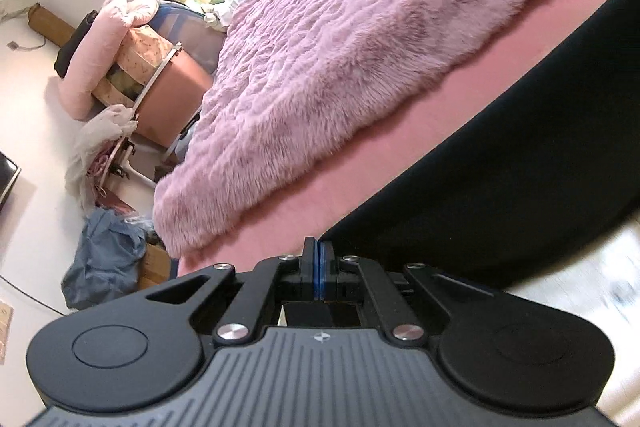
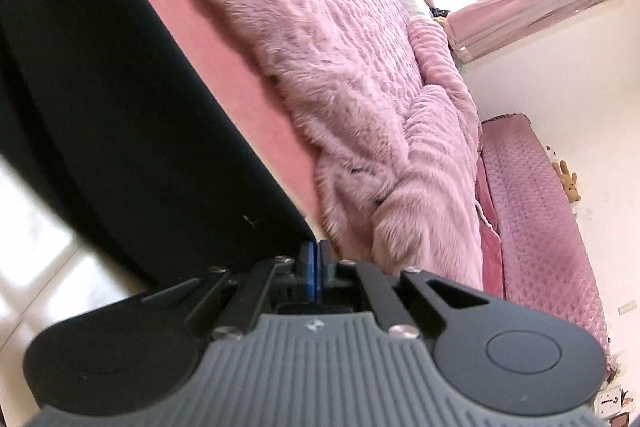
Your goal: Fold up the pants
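The black pants (image 1: 520, 155) hang as a wide dark sheet over the near edge of the pink bed (image 1: 420, 115). My left gripper (image 1: 319, 247) is shut on the pants' left corner, the jaws pressed together with cloth at their tips. In the right wrist view the pants (image 2: 120, 99) fill the left side. My right gripper (image 2: 317, 247) is shut on their right corner, with the fabric edge running into the closed jaws. Both grippers hold the cloth taut and lifted at the bed's near edge.
A fluffy purple blanket (image 1: 360, 47) covers the bed beyond the pants; it also shows in the right wrist view (image 2: 340, 47). Clutter, a blue cloth heap (image 1: 104, 259) and a chair with pink bedding (image 1: 132, 55) stand left. A pink-covered sofa (image 2: 536, 211) stands right. Pale floor lies below.
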{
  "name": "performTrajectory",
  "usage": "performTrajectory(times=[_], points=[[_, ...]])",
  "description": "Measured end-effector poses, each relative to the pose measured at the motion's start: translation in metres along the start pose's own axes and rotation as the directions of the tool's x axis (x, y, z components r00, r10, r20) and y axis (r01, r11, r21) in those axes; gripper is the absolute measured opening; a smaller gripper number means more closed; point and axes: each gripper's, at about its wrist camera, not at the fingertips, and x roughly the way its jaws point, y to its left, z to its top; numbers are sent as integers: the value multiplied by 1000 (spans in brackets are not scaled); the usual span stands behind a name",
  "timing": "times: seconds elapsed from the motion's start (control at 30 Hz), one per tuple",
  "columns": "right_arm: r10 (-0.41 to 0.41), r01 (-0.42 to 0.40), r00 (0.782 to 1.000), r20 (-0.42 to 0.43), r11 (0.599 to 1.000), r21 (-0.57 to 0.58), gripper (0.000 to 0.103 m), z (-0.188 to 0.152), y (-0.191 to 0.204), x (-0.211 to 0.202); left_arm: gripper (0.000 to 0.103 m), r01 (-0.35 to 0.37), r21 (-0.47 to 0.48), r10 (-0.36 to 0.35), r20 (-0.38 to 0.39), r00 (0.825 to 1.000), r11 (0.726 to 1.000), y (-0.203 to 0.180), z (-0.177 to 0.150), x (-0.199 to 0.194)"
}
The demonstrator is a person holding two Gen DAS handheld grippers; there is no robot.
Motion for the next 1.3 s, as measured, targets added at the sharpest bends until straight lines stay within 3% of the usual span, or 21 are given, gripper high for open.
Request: performTrajectory(times=[0.17,0.37,0.77,0.8,0.83,0.9,0.97,1.07,1.13,1.23,1.3], points=[[31,-28,998,-59,999,36,0,36,-9,68,0,-6,46,8,-46,999,999,-15,28,53],[105,-94,986,-130,992,90,0,49,11,129,0,16,75,-8,-114,994,997,-38,37,105],[115,-95,981,-154,987,127,0,49,38,181,1,32,106,-17,-140,990,994,-63,23,142],[98,-77,984,-149,987,142,6,48,37,181,8,35,102,-21,-136,990,994,-64,23,141],[89,-65,986,-140,984,165,26,46,35,181,11,33,96,-20,-132,991,995,-63,22,141],[79,-51,990,-115,972,228,50,43,29,175,16,31,68,-23,-107,994,997,-59,21,136],[58,-31,994,-89,959,283,51,39,21,165,23,32,31,-30,-73,997,999,-53,21,124],[52,-22,997,-61,911,412,51,26,8,137,25,66,-28,-67,-31,997,997,-46,23,100],[64,-28,997,-49,846,532,51,10,-2,116,25,117,-71,-119,-18,993,991,-47,21,84],[117,-57,993,-32,682,729,51,-24,-9,86,25,216,-157,-221,-17,975,964,-50,10,65],[150,-70,989,-12,530,845,52,-54,-8,67,24,252,-192,-260,-19,965,949,-55,2,58]])
